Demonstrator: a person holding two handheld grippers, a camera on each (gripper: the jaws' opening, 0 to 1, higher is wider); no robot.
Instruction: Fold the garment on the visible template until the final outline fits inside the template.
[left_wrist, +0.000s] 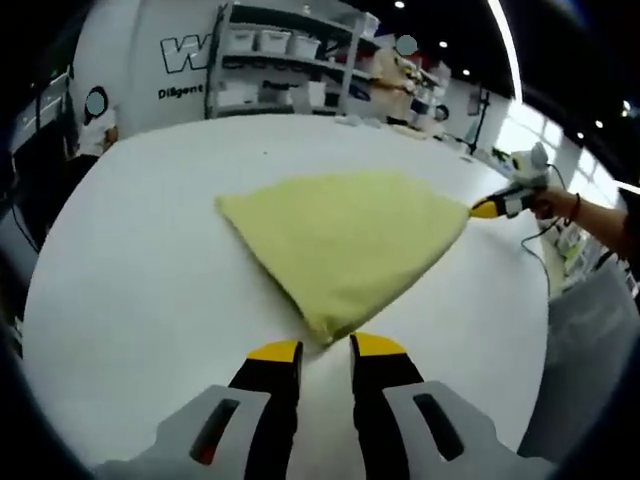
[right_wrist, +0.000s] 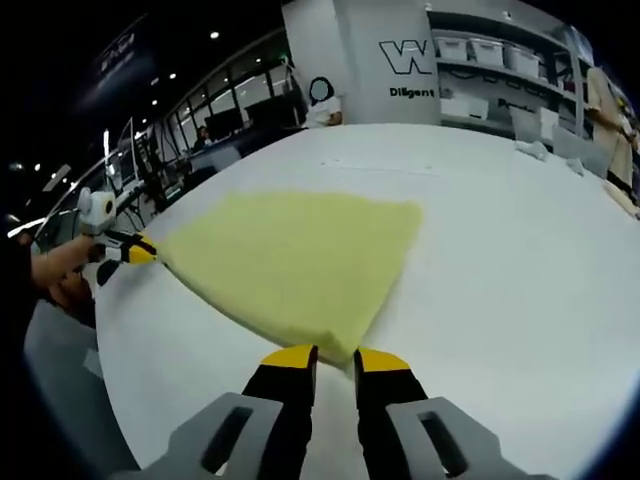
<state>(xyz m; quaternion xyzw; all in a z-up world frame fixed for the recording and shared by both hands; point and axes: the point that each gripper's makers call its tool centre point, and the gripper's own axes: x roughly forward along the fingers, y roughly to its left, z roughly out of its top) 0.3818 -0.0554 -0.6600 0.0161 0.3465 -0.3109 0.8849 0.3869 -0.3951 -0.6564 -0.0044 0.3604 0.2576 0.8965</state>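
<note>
in the left gripper view the left gripper (left_wrist: 326, 352) rises from the bottom, its two yellow-tipped jaws standing slightly apart with a strip of white desk (left_wrist: 140, 260) showing between them. just ahead of the tips lies the near corner of a yellow cloth (left_wrist: 345, 240), folded into a rough triangle and lying flat on the desk; the tips sit just beside that corner, pinching nothing. off to the right of these jaws, the right gripper (left_wrist: 484, 209) meets the far right corner of the cloth with its yellow tip, held by a hand (left_wrist: 552, 203); whether that tip grips the cloth from this angle, i cannot tell.

in the right gripper view the right gripper (right_wrist: 336, 358) comes up from the bottom, jaws a little spread, and the near corner of the cloth (right_wrist: 300, 255) reaches down into the gap between the tips. whether the jaws press on it or only flank it, i cannot tell. the cloth fans out ahead of these jaws and to their left, where the left gripper (right_wrist: 140, 250) touches its far corner, a hand (right_wrist: 60, 268) behind it.

beyond the desk, ahead of both pairs of jaws, stand shelves with bins (right_wrist: 490, 70) and a white wall with dark lettering (left_wrist: 190, 60).
</note>
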